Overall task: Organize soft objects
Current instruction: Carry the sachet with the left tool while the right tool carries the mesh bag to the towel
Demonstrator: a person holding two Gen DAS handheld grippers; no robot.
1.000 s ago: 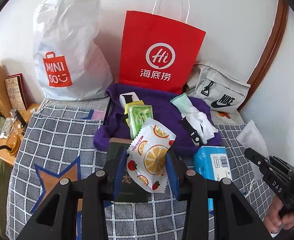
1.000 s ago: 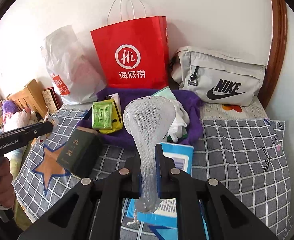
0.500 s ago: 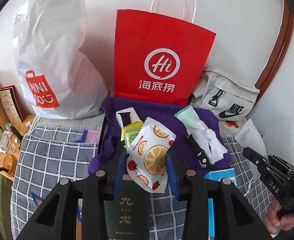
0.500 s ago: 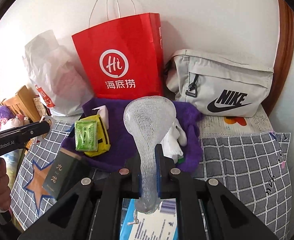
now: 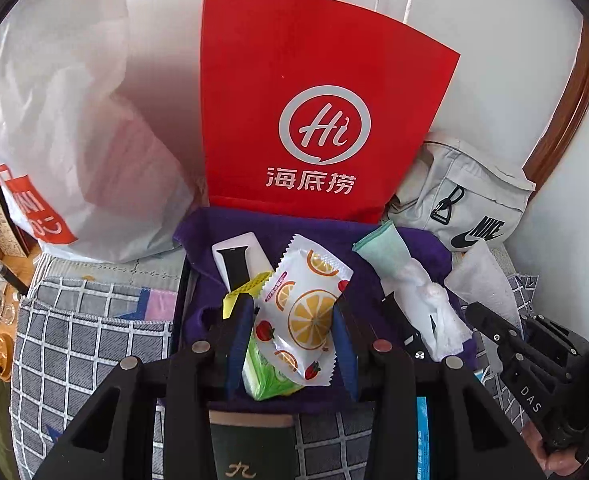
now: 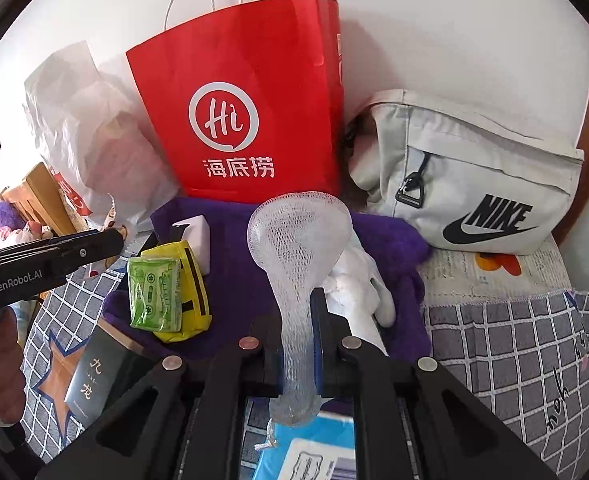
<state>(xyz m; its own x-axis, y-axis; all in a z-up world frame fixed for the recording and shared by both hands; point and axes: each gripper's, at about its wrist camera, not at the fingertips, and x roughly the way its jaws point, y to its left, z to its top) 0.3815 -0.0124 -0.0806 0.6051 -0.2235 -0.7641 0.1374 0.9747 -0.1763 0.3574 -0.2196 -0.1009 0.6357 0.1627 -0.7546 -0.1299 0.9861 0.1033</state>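
Note:
My left gripper (image 5: 292,316) is shut on a white snack packet (image 5: 306,304) printed with orange slices, held above a purple cloth (image 5: 334,240). My right gripper (image 6: 297,320) is shut on a white foam net sleeve (image 6: 298,236) that stands up from its fingers. On the purple cloth (image 6: 238,280) lie a green packet (image 6: 154,292), a yellow pouch (image 6: 190,280), a white box with a black strap (image 5: 238,264) and a white rag with a mint cuff (image 5: 426,296). The red paper bag (image 5: 314,120) stands upright right behind the cloth.
A white plastic shopping bag (image 5: 74,140) leans on the wall left of the red bag (image 6: 246,112), and a grey Nike pouch (image 6: 474,184) lies right. A dark green box (image 6: 94,372) and a blue tissue pack (image 6: 314,452) lie near me on the checked bedspread (image 6: 514,340).
Both grippers have moved forward toward the red bag and the purple cloth, each keeping its hold. The bags now look larger and the dark green box has slid beneath me.

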